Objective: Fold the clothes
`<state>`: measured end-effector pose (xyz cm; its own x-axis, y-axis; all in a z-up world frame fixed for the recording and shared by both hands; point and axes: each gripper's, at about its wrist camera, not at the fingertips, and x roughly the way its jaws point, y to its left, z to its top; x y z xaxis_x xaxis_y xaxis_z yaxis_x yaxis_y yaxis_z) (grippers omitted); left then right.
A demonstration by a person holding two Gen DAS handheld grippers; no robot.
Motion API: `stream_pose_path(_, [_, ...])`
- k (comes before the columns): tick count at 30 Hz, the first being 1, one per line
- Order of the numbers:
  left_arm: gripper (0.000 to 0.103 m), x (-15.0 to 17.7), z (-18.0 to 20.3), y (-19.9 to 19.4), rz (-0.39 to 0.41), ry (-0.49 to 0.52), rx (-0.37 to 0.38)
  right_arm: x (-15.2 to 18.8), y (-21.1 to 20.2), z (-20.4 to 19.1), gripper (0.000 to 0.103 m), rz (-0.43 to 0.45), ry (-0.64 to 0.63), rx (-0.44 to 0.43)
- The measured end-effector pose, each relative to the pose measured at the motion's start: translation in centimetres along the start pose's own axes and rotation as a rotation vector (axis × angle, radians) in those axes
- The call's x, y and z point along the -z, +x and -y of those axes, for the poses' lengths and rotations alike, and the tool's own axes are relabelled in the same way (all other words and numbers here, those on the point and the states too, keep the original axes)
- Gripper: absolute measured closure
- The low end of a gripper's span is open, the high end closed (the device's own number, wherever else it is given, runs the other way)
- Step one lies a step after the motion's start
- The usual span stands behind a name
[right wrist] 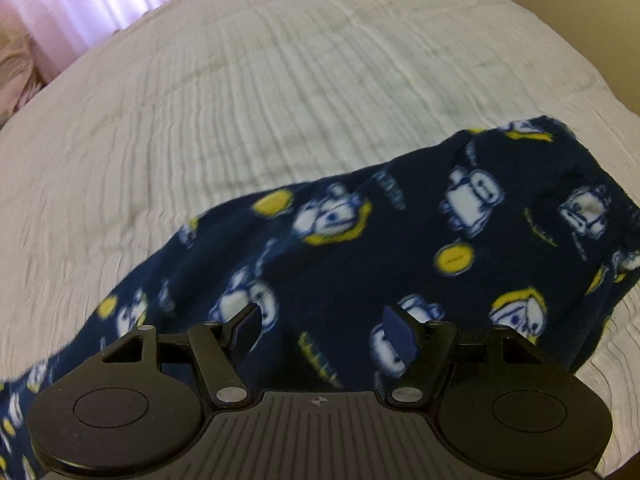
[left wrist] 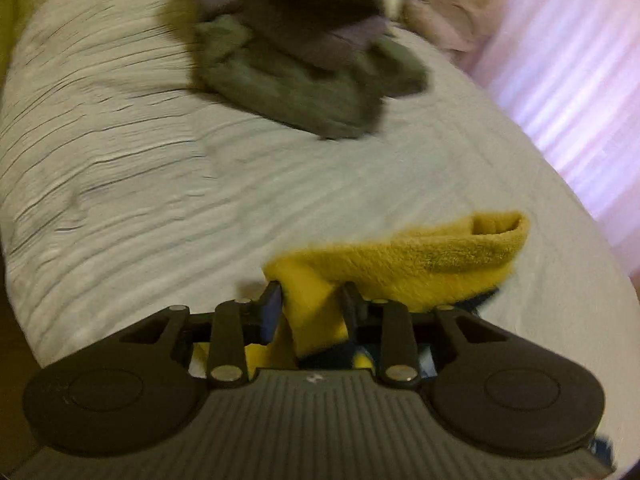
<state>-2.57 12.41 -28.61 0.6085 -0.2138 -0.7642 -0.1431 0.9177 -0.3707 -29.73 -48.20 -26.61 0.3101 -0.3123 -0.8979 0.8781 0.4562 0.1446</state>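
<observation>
In the left wrist view my left gripper (left wrist: 312, 294) is shut on the yellow fleece cuff (left wrist: 404, 264) of a garment and holds it just above the white bedspread (left wrist: 160, 200). Dark blue fabric shows under the cuff. In the right wrist view my right gripper (right wrist: 320, 320) is open, its fingers apart above a navy fleece garment (right wrist: 400, 232) printed with white and yellow cartoon figures. The garment lies spread on the bedspread (right wrist: 240, 80) and runs off the lower left of the view.
A blurred heap of grey-green and dark clothes (left wrist: 304, 64) sits at the far side of the bed. A pink bundle (left wrist: 448, 20) lies near it. Pink curtains (left wrist: 580, 80) hang beyond the bed edge and also show in the right wrist view (right wrist: 80, 4).
</observation>
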Motion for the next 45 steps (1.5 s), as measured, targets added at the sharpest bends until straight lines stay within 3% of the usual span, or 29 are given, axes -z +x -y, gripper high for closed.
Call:
stream_pose_path(6, [0.077,1.3,-0.4,-3.5,-0.09,0.067,-0.014,3.2,-1.6,-3.0,0.032,0.045,-0.299,0.02])
stream_pose_path(11, [0.074,2.4,0.1,-3.4,-0.163,0.081,0.012,9.5,-4.4,-8.7,0.033,0.063,-0.794,-0.129])
stream_pose_path(14, [0.074,3.0,0.3,-3.4,-0.207,0.089,0.028,13.7,-5.3,-11.3,0.033,0.044,-0.996,-0.244])
stream_pose_path(16, [0.074,3.5,0.5,-3.4,-0.236,0.094,0.038,16.2,-5.3,-12.8,0.033,0.067,-1.115,-0.266])
stream_pose_path(17, [0.074,3.7,0.6,-3.4,-0.25,0.097,0.043,17.1,-5.1,-13.4,0.04,0.079,-1.167,-0.259])
stream_pose_path(18, [0.074,3.9,0.7,-3.4,-0.265,0.1,0.048,17.9,-4.8,-14.0,0.055,0.092,-1.219,-0.252])
stream_pose_path(19, [0.074,4.0,0.7,-3.2,-0.272,0.096,0.052,18.3,-4.5,-14.1,0.06,0.098,-1.25,-0.227])
stream_pose_path(27, [0.067,3.8,0.0,-1.6,-0.264,0.009,0.075,20.0,-2.9,-12.2,0.06,0.112,-1.465,-0.098])
stream_pose_path(32, [0.066,3.9,-0.3,-0.5,-0.251,-0.032,0.065,20.3,-1.2,-9.9,0.061,0.146,-1.539,0.044])
stream_pose_path(33, [0.068,4.0,-0.3,-0.2,-0.245,-0.037,0.063,20.0,-0.9,-9.6,0.061,0.146,-1.536,0.054])
stream_pose_path(35, [0.083,4.0,-0.1,0.3,-0.224,-0.04,0.066,19.6,-0.4,-9.1,0.061,0.159,-1.532,0.065])
stream_pose_path(36, [0.101,3.9,0.0,0.2,-0.204,-0.042,0.075,19.3,-0.4,-8.8,0.079,0.175,-1.527,0.061])
stream_pose_path(37, [0.103,3.6,0.0,-0.2,-0.175,-0.046,0.09,19.1,-0.5,-8.5,0.097,0.191,-1.522,0.056])
stream_pose_path(38, [0.103,3.3,0.1,-0.8,-0.142,-0.047,0.107,18.9,-0.5,-8.3,0.102,0.206,-1.517,0.051])
stream_pose_path(42, [0.103,2.3,0.0,-5.5,-0.005,0.007,0.175,17.0,-3.6,-6.8,0.102,0.353,-1.44,0.018])
stream_pose_path(45, [0.102,3.3,-0.4,-6.1,-0.028,0.065,0.133,16.5,-5.8,-5.9,0.102,0.401,-1.399,-0.009])
